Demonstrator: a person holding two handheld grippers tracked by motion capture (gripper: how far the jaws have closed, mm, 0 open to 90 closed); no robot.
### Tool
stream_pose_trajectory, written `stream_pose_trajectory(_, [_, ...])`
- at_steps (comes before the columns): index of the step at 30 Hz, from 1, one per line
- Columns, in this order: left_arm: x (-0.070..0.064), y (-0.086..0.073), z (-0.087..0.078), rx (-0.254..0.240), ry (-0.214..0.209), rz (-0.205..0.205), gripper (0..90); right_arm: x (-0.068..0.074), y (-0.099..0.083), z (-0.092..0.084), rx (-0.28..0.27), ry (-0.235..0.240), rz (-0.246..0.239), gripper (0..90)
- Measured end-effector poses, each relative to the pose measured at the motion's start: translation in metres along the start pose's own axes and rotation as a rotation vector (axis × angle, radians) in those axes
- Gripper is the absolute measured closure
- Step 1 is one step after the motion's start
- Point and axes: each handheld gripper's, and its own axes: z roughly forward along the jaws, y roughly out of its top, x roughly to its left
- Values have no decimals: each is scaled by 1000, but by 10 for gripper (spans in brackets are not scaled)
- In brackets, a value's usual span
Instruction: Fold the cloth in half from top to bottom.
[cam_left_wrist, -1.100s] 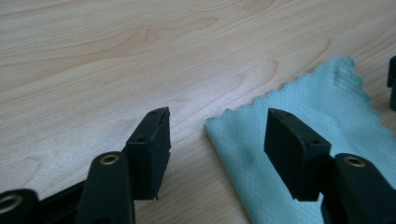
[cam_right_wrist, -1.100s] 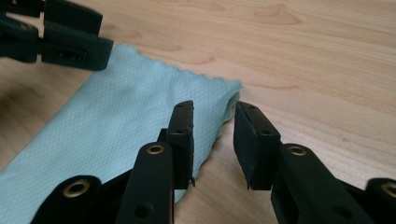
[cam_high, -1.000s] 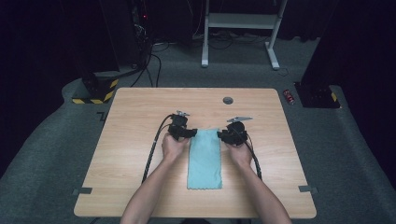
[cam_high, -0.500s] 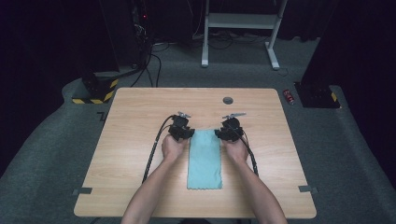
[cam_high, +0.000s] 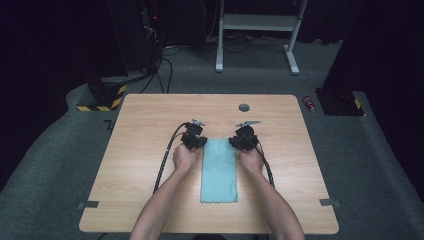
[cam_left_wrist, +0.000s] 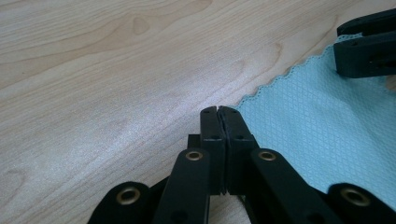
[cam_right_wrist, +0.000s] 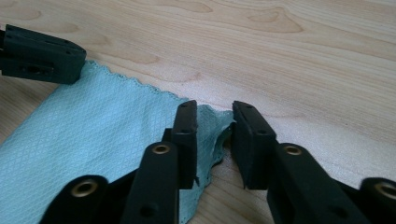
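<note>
I am seeing a wooden table (cam_high: 140, 165) sitting on grey carpet (cam_high: 55, 165), a small red can (cam_high: 310, 103) lying on the floor beside its far right corner, a yellow-and-black striped base (cam_high: 102, 98) standing beyond its far left corner, and a white metal frame (cam_high: 255, 30) standing behind.

Two matte black plastic grippers, L (cam_high: 198, 142) & R (cam_high: 240, 141), each w/ a small grey three-cornered plate on top. Jaws: flat black rectangular blocks on angled black link bars, brass-coloured rivets at the pivots, seen in the L gripper view (cam_left_wrist: 218, 112) & R gripper view (cam_right_wrist: 215, 114). Thick black cable trails back from each gripper along the forearm. Forearms bare, no sleeves or gloves seen in the high view.
</note>
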Motion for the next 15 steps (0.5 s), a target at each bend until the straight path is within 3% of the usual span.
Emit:
stream_pose_trajectory(4, [2,0,0,-1,-11,-10,897,-1,-1,0,1,0,-11,869])
stream_pose_trajectory(9, [4,0,0,-3,-23,-18,900,0,0,0,5,1,-30,892])
stream_pose_trajectory(15, [4,1,-5,-24,-34,-13,900,-2,-1,-2,0,17,-20,896])
